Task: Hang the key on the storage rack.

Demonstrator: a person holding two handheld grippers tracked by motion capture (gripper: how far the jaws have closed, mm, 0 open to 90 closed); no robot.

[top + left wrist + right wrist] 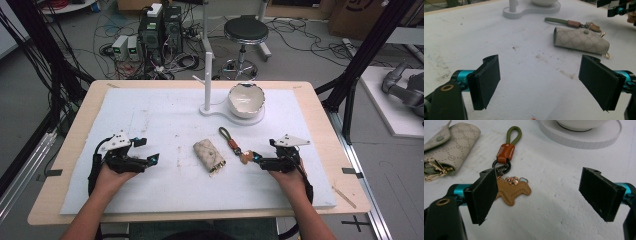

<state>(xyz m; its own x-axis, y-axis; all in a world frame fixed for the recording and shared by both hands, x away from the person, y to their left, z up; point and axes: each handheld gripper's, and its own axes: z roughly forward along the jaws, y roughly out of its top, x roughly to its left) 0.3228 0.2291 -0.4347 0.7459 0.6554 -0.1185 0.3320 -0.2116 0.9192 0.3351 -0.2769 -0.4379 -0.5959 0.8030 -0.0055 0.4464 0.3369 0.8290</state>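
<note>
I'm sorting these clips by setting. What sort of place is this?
Most likely a lab or workshop: computer towers and tangled cables sit on the floor behind the table, beside a stool.

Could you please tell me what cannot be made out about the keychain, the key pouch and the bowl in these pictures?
- Keychain: in the right gripper view, the right claw, open, has its left jaw covering part of the ring and of the tan leather charm.
- Key pouch: cut off by the left edge there; its contents are tucked inside.
- Bowl: cut by the top edge in the left gripper view.
- Pouch pattern: too small in the high view.
</note>
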